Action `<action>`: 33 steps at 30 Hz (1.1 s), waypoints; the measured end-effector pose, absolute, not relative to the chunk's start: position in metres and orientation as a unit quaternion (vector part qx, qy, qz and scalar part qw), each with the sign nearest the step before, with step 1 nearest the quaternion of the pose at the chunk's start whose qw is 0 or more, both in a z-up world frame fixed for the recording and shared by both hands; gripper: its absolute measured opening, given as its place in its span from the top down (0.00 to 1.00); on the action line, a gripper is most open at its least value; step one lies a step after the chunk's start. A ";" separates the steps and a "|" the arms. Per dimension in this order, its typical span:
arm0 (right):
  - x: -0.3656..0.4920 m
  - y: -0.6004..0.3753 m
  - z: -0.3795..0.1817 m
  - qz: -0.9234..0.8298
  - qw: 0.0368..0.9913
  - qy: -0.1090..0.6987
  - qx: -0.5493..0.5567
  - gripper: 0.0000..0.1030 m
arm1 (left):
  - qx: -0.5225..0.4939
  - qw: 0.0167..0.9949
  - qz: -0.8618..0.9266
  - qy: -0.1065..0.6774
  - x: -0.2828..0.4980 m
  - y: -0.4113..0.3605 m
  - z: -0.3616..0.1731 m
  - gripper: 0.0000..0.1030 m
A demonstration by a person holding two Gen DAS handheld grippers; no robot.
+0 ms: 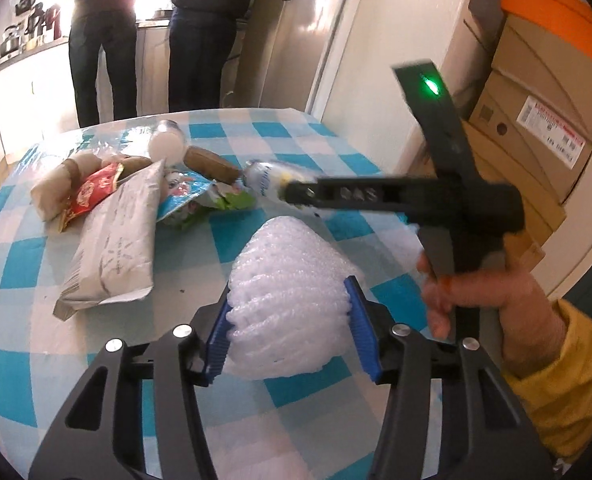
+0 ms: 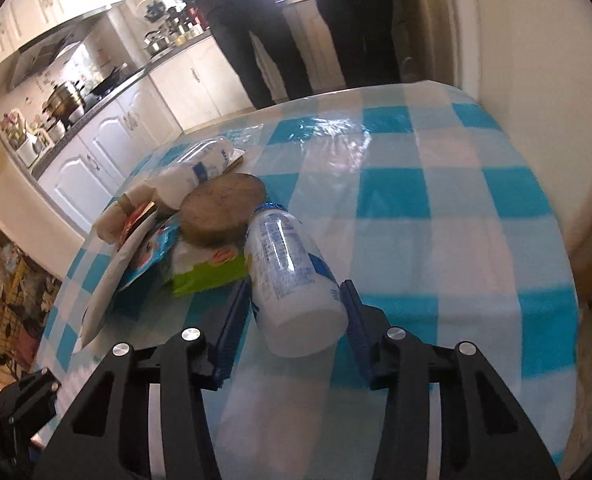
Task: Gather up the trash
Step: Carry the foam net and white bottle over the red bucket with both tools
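The grasping step is in hand: the left tool (image 1: pixel 288 332) pinches a bubble wrap wad (image 1: pixel 292 280) at six o'clock on the counter (image 1: pixel 296 136). The right tool (image 2: pixel 296 320) pinches a plastic bottle (image 2: pixel 292 280) at three o'clock of the pile. Next, both must lift clear.

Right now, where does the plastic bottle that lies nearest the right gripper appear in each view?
Left wrist view: the bottle lies right of centre, its base hidden by the tip of the right gripper.
Right wrist view: the bottle lies at centre, between the blue pads.
Shared landmark: the brown disc lies just left of the bottle's neck in both views.
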State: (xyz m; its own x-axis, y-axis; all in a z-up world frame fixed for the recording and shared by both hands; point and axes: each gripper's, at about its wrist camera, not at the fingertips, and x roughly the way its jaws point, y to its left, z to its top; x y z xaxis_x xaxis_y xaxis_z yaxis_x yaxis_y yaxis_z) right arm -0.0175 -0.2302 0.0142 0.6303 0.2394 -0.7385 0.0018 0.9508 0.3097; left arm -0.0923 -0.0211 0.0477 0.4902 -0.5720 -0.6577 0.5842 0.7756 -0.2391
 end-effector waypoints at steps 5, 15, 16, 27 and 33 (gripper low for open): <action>-0.056 -0.226 0.019 0.056 0.894 0.414 0.164 0.54 | -0.009 0.867 -0.332 0.372 -0.104 0.000 0.056 0.48; -0.114 -0.195 0.036 0.070 0.901 0.394 0.168 0.55 | -0.027 0.890 -0.288 0.352 -0.130 0.062 0.076 0.48; -0.118 -0.187 0.041 0.080 0.901 0.392 0.166 0.55 | -0.030 0.895 -0.276 0.350 -0.133 0.074 0.078 0.48; -0.110 -0.039 0.071 0.259 0.867 0.414 0.102 0.55 | -0.065 0.933 -0.098 0.340 -0.157 0.213 0.088 0.48; -0.087 0.063 0.079 0.343 0.836 0.425 0.041 0.56 | -0.089 0.931 0.005 0.355 -0.150 0.291 0.074 0.48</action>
